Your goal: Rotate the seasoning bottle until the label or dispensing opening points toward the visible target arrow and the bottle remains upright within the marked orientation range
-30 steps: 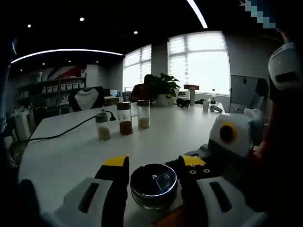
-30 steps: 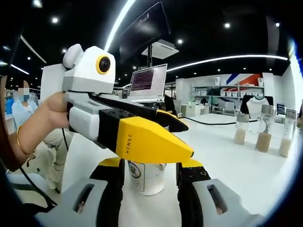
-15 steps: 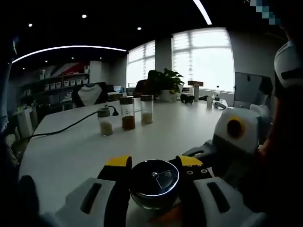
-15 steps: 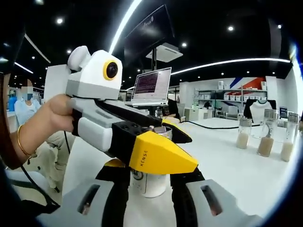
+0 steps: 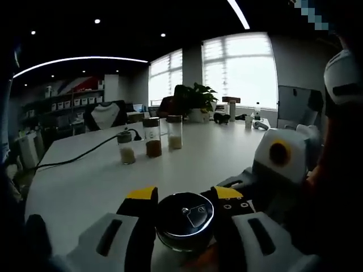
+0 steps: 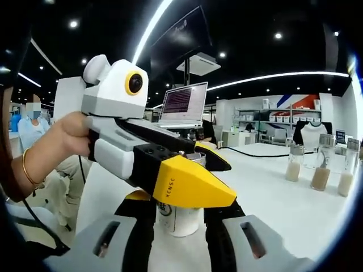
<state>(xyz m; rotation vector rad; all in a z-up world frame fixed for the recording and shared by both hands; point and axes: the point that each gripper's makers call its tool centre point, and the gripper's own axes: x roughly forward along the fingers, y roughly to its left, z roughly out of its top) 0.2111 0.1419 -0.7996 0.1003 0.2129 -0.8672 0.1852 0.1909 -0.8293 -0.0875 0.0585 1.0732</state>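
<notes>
A seasoning bottle stands upright on the white table (image 5: 85, 187). Its dark metal lid (image 5: 184, 220) faces me from above in the left gripper view, with a small flap on top. My left gripper (image 5: 185, 195) is shut on that lid, yellow-tipped jaws touching both sides. In the right gripper view the bottle's white labelled body (image 6: 178, 218) sits between the jaws of my right gripper (image 6: 180, 201), which is shut on it low down. The left gripper (image 6: 218, 181) reaches in from the left over the bottle's top, held by a hand (image 6: 59, 141). No arrow mark shows.
Three more spice jars (image 5: 151, 137) stand in a row farther back on the table, also seen as jars (image 6: 321, 170) at the right. A black cable (image 5: 79, 156) crosses the table. A laptop (image 6: 181, 102) and a plant (image 5: 195, 105) stand at far edges.
Since a second ago both pairs of jaws have drawn in against the bottle, the left on the lid, the right on the body. Over the last half second only the views shifted slightly.
</notes>
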